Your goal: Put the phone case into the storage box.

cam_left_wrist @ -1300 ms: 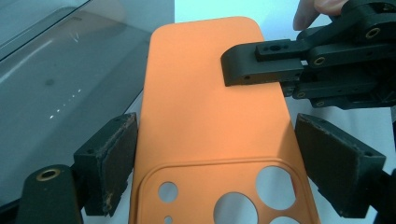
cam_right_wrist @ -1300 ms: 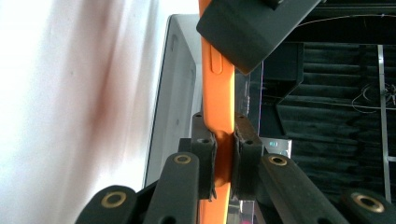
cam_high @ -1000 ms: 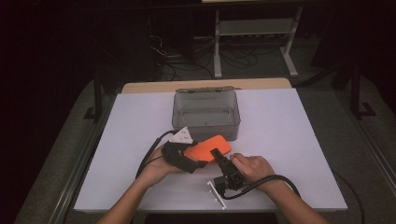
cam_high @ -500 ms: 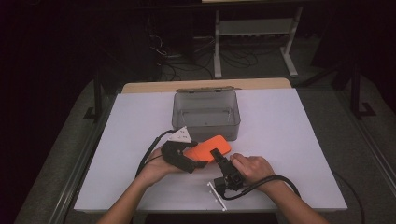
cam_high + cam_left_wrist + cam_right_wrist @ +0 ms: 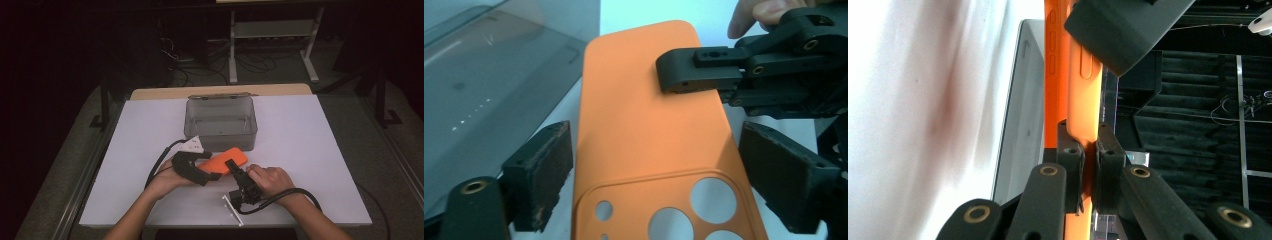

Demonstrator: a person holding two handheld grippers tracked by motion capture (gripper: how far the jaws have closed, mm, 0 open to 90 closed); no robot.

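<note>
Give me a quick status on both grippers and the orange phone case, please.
Right gripper shut on the phone case edge. Left gripper open, jaws either side of the case. Clear box just behind; white stick by the right hand.

Clear bin point(image 5: 221, 119) sits mid-table point(image 5: 310, 150), lid hinged open at back. Small white stick point(image 5: 232, 210) lies near front edge. Metal rack point(image 5: 272, 35) and cables point(image 5: 190, 70) on floor beyond table.

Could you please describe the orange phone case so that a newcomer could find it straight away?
On the white table, look just in front of the clear plastic box. The orange phone case is between the left gripper and the right gripper, the one bright orange item, with round camera holes.
</note>
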